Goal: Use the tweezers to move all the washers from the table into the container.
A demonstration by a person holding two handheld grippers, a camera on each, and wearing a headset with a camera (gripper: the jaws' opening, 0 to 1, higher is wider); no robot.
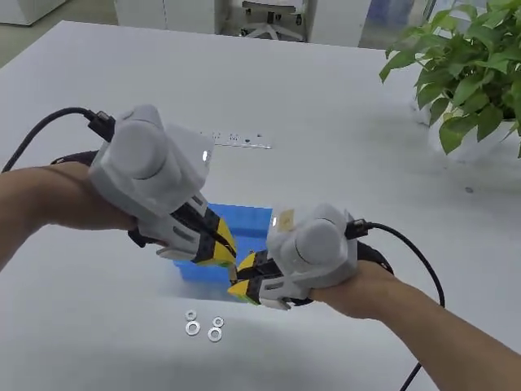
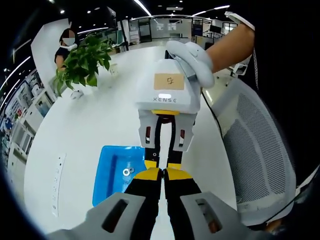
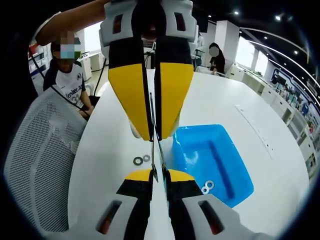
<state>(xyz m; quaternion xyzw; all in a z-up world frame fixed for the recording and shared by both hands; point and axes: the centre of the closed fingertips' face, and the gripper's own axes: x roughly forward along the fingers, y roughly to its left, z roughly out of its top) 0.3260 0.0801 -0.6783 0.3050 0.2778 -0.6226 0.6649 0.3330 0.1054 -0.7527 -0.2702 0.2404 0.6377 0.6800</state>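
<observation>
My two grippers meet tip to tip just above the near edge of the blue container (image 1: pixel 248 221). The left gripper (image 1: pixel 224 248) comes in from the left and the right gripper (image 1: pixel 242 281) from the right. In the right gripper view, thin metal tweezers (image 3: pixel 152 150) run from between the left gripper's yellow jaws (image 3: pixel 156 135) down into my right gripper (image 3: pixel 160 176); both look shut on them. Several washers (image 1: pixel 203 326) lie on the table close in front of the container. Two washers (image 3: pixel 206 187) lie inside the container (image 3: pixel 220 150). Its floor also shows a washer (image 2: pixel 127 171) beyond my left gripper (image 2: pixel 163 175).
A potted plant (image 1: pixel 468 77) stands at the far right of the white table (image 1: pixel 326 122). A small strip of parts (image 1: pixel 236 140) lies beyond the container. Cables trail from both grippers. A mesh chair (image 3: pixel 40 160) stands by the table, and people sit in the background.
</observation>
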